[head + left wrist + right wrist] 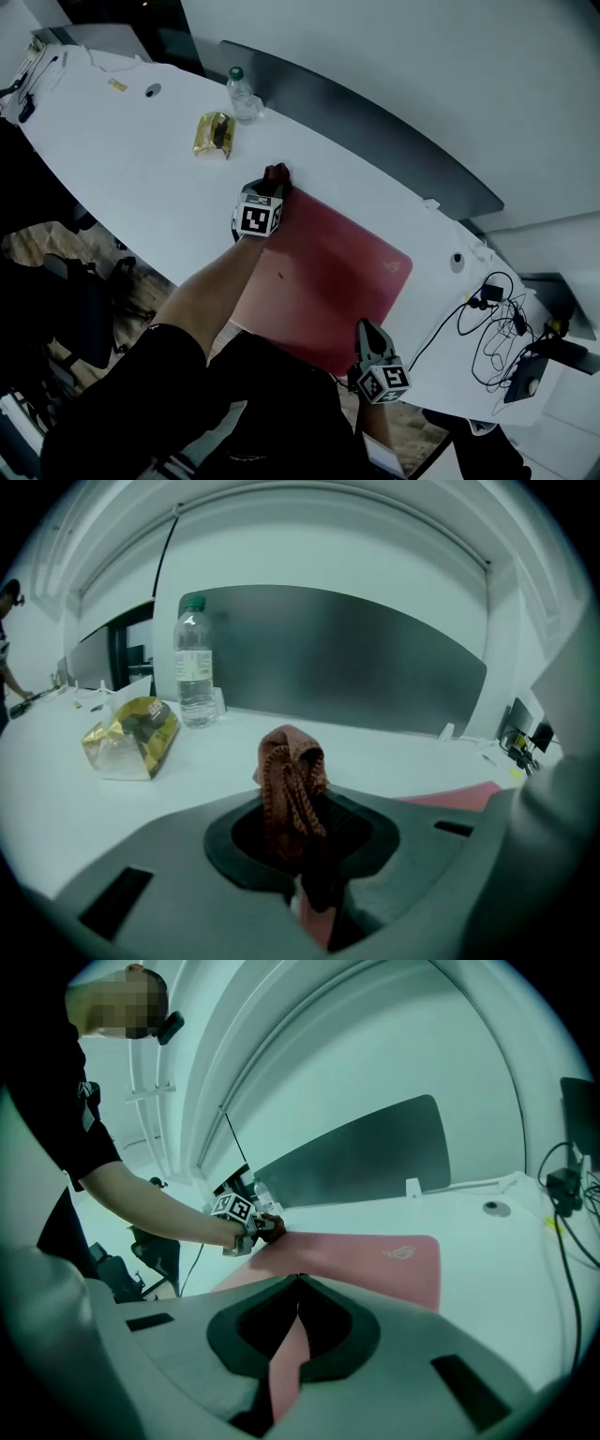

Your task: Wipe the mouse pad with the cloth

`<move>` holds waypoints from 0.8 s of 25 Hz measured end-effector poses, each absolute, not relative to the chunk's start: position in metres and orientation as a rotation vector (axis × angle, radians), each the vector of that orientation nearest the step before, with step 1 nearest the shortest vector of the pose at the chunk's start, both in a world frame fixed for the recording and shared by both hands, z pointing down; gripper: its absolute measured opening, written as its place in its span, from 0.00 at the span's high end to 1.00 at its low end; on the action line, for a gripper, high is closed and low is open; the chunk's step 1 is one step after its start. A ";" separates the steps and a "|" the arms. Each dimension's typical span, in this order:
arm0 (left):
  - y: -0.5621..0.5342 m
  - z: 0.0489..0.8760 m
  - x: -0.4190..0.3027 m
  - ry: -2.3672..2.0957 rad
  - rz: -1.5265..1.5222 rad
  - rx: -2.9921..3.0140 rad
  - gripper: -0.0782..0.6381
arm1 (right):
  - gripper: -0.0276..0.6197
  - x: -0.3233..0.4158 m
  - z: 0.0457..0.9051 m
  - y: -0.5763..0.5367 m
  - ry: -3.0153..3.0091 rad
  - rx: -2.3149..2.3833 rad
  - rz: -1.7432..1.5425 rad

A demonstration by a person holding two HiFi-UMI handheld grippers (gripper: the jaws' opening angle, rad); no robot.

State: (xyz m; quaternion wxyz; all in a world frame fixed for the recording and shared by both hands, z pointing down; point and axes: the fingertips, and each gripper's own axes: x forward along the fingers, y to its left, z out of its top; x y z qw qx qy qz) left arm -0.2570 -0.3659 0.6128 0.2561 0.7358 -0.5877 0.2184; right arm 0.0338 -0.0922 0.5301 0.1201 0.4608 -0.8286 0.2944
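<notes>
A red mouse pad (328,272) lies on the white table (122,159). My left gripper (273,184) is at the pad's far left corner, shut on a bunched reddish-brown cloth (277,172) that touches the pad there. In the left gripper view the cloth (291,775) stands up between the jaws, with a sliver of pad (464,796) to the right. My right gripper (367,330) sits over the pad's near edge, jaws shut with their tips meeting (298,1279); the pad (375,1260) stretches ahead, with the left gripper (246,1222) at its far end.
A water bottle (242,94) and a yellow snack bag (214,134) stand beyond the pad on the left. Black cables (497,328) and a dark device (525,377) lie at the right. A dark divider panel (375,122) lines the table's far edge. Chairs (84,300) stand at the left.
</notes>
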 end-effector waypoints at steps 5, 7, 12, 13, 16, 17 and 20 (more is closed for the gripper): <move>-0.350 0.618 -0.228 -1.564 0.564 2.016 0.77 | 0.92 0.048 0.533 -0.090 -2.425 1.369 0.882; -0.345 0.618 -0.219 -1.562 0.544 2.007 0.77 | 0.92 0.054 0.532 -0.092 -2.433 1.372 0.877; -0.340 0.617 -0.192 -1.521 0.559 2.026 0.77 | 0.92 0.071 0.533 -0.090 -2.442 1.379 0.884; -0.338 0.618 -0.186 -1.513 0.560 2.034 0.77 | 0.92 0.075 0.533 -0.089 -2.442 1.384 0.885; -0.335 0.617 -0.169 -1.499 0.569 2.055 0.77 | 0.92 0.087 0.533 -0.087 -2.442 1.402 0.889; -0.333 0.617 -0.162 -1.492 0.573 2.063 0.77 | 0.92 0.091 0.533 -0.086 -2.441 1.408 0.891; -0.329 0.617 -0.142 -1.463 0.587 2.086 0.77 | 0.92 0.102 0.534 -0.082 -2.438 1.422 0.904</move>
